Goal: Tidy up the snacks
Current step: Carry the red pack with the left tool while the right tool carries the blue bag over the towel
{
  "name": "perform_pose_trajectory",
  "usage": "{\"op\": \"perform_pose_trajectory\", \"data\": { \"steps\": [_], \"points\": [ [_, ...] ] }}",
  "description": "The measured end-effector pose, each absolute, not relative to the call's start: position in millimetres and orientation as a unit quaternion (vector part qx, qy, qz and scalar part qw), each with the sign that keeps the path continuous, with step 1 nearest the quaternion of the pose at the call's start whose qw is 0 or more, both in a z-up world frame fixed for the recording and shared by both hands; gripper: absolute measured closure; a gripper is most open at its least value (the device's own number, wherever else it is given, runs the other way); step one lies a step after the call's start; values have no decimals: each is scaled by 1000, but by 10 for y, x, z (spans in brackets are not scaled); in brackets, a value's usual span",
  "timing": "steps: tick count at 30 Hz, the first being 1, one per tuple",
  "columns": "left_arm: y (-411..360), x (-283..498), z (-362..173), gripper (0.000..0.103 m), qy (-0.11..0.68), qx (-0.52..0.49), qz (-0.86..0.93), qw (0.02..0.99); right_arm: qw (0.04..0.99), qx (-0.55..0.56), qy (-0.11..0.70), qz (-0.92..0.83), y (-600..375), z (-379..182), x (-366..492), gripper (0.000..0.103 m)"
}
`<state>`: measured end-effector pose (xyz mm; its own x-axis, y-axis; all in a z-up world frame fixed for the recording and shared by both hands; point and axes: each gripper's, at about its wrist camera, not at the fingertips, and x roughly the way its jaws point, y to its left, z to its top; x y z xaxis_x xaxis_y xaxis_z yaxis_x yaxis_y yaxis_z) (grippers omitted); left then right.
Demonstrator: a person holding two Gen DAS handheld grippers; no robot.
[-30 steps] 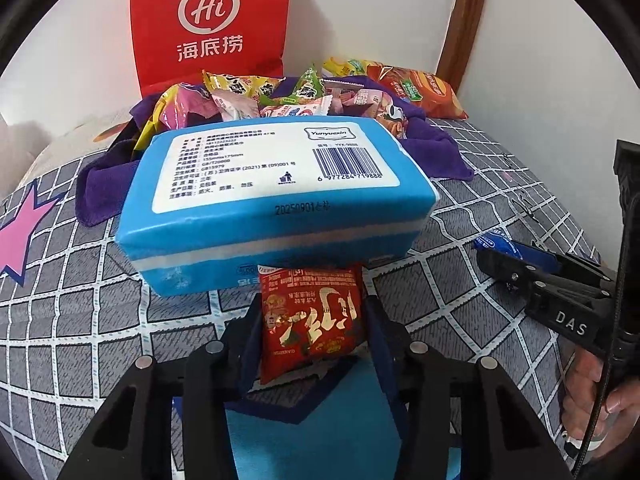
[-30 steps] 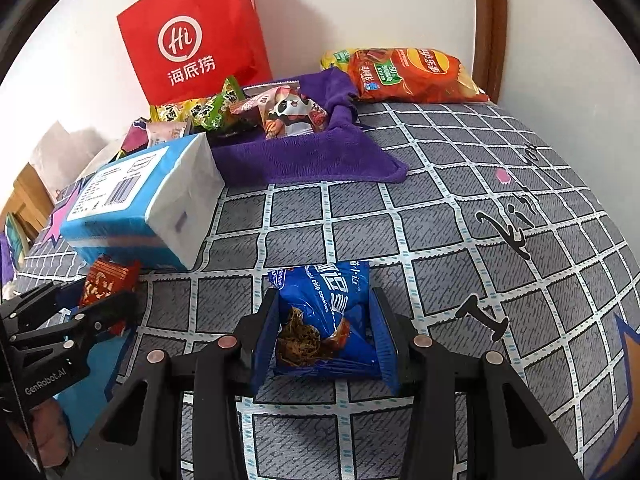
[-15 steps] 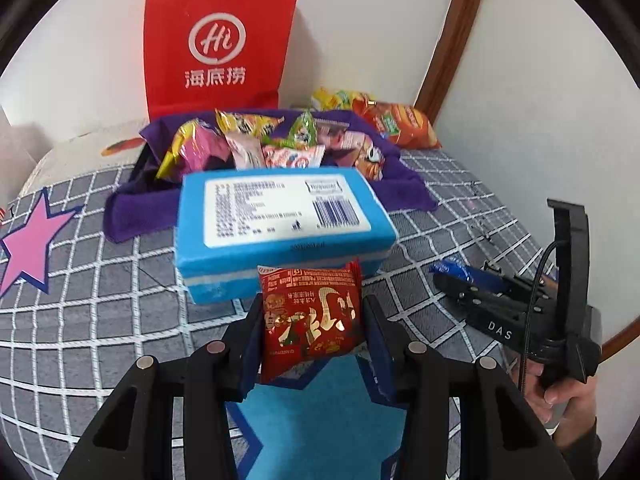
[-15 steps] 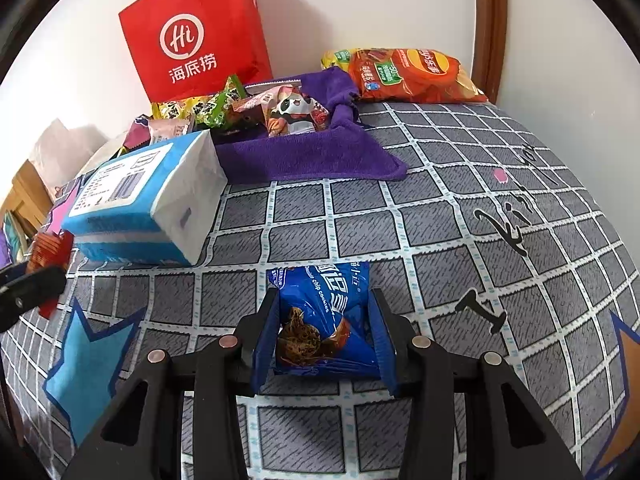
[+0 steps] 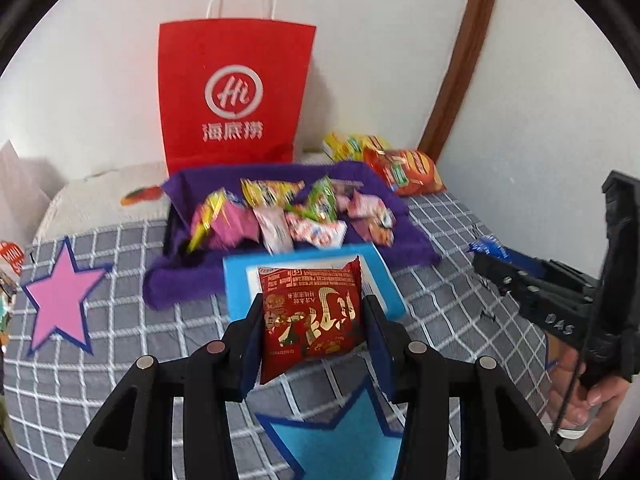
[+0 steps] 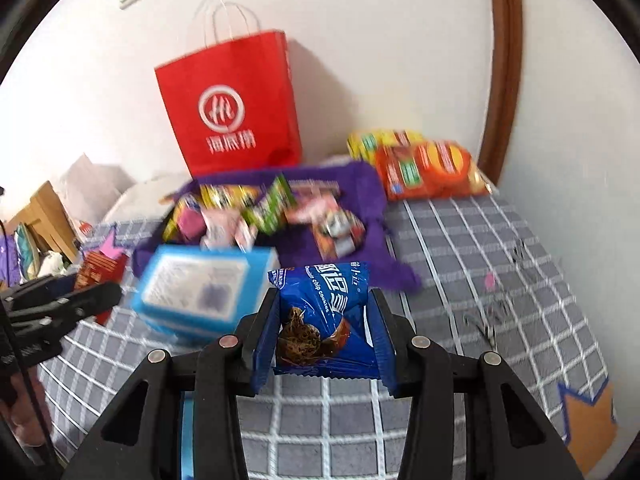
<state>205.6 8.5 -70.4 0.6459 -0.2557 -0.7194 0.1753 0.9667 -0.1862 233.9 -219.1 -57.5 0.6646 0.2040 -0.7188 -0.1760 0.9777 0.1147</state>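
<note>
Two grippers, left (image 5: 314, 332) clenching the red packet (image 5: 312, 316), right (image 6: 326, 336) the blue packet (image 6: 326, 316), are rising above the tissue box (image 6: 200, 292), heading bagward.

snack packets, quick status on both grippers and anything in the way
Left gripper shut on red packet. Right gripper shut on blue cookie packet. Blue tissue pack lies between them and the purple cloth.
</note>
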Motion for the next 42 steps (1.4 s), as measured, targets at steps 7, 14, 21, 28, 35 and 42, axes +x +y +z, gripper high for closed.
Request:
{"op": "perform_pose_trajectory", "data": {
  "steps": [7,14,21,28,35,42],
  "points": [
    [252,2397,-441,59,391,-52,-104,913,917,25,380,118,-2040,-187,2748,60],
    [380,2783,-268,59,375,-60,-86,921,921,7,369,124,-1803,90,3254,60],
    [409,3094,-236,59,371,-58,-78,924,917,7,375,135,-1626,167,3694,60],
    [454,3260,-463,59,384,-78,-68,918,905,7,396,154,-1508,-86,3987,60],
    [504,3370,-658,59,418,-70,-52,904,885,-5,441,149,-1577,-394,4149,60],
    [515,3453,-717,59,431,-68,-47,898,868,-16,473,151,-1602,-569,4247,60]
  ]
}}
